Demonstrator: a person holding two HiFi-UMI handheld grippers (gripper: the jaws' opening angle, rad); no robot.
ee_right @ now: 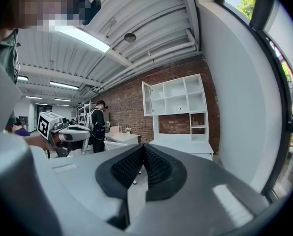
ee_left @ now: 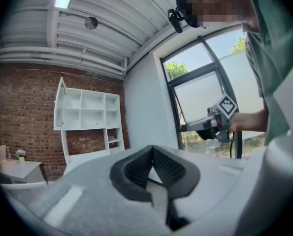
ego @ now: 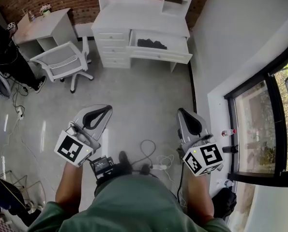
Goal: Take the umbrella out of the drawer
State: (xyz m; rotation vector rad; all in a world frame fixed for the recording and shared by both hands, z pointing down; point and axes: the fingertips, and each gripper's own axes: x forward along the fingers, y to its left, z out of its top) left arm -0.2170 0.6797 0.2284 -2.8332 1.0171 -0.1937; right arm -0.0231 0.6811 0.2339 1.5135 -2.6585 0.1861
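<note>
In the head view a white desk stands against the brick wall at the far end of the room. Its right drawer is pulled out, and a dark folded umbrella lies inside. I hold both grippers low and well short of the desk, pointing toward it. The left gripper is shut with nothing between its black pads. The right gripper is also shut and empty, its ribbed pads meeting. Neither gripper view shows the umbrella.
A white swivel chair stands left of the desk, beside a second desk. Cables and a power strip lie on the grey floor near my feet. A window wall runs along the right. Another person stands far left.
</note>
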